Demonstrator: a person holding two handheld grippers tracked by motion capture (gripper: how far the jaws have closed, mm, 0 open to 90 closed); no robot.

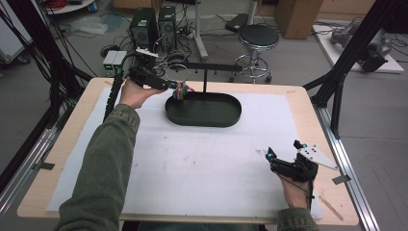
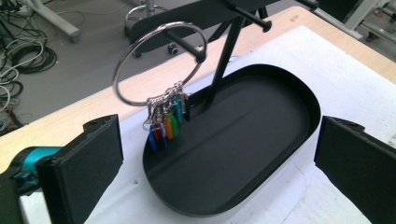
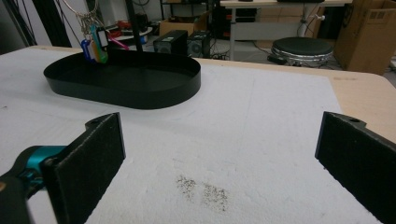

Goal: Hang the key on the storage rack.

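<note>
A large metal ring [image 2: 159,63] hangs on a peg of the black stand [image 2: 224,56], with several coloured key tags [image 2: 166,123] dangling from it over the left end of the black oval tray [image 2: 280,154]. In the high view the coloured key tags [image 1: 180,91] show at the tray's [image 1: 226,120] left rim. My left gripper [image 1: 166,86] is open, just short of the tags, nothing between its jaws. My right gripper [image 1: 284,153] rests open over the white mat near the front right, far from the tray [image 3: 140,95] and the coloured key tags [image 3: 95,44].
A white mat [image 1: 202,163] covers most of the wooden table [image 1: 332,125]. The stand's post [image 1: 206,79] rises from the tray's back edge. Beyond the table are a stool [image 1: 258,38], computer cases [image 1: 154,24] and cables. Black frame legs [image 1: 341,72] stand at the right.
</note>
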